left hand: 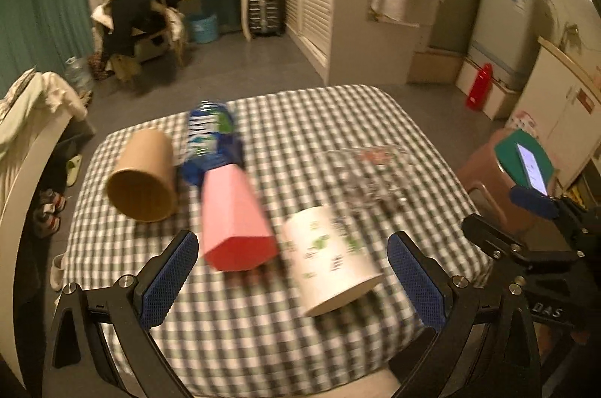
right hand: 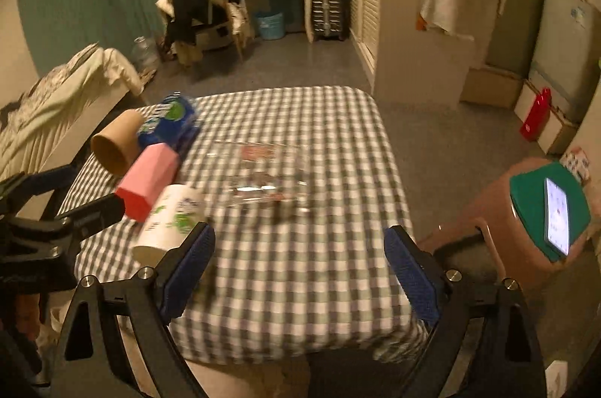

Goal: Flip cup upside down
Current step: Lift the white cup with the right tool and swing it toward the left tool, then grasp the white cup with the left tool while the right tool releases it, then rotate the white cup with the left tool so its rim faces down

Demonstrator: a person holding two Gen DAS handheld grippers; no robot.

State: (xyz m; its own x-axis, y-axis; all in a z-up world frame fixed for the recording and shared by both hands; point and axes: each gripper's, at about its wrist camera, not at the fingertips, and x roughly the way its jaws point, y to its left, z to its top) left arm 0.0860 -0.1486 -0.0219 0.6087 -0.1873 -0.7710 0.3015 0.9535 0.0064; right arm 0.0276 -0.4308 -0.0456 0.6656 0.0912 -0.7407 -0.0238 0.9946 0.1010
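Left wrist view: left gripper (left hand: 293, 279) above the near edge of the checked table (left hand: 319, 120), jaws spread wide, nothing between the blue pads.
Cups, left wrist view: four cups lie on their sides in a row. Brown paper cup (left hand: 144, 176) at far left, mouth toward the camera. Pink cup (left hand: 234, 217) beside it, base toward the camera. White printed cup (left hand: 332, 261) right of the pink one, just ahead of the pads. Clear glass cup (left hand: 366, 176) farther back, blurred.
Other items: blue packet (left hand: 210, 139) behind the brown and pink cups.
Right wrist view: right gripper (right hand: 300, 272) above the table's near right part, jaws wide apart, holding nothing.
Cups, right wrist view: all four at left of and ahead of the gripper; white printed cup nearest its left pad, contact cannot be told.
Side stool: phone (right hand: 556, 216) with lit screen on a green-topped stool (right hand: 526, 199), right of the table.
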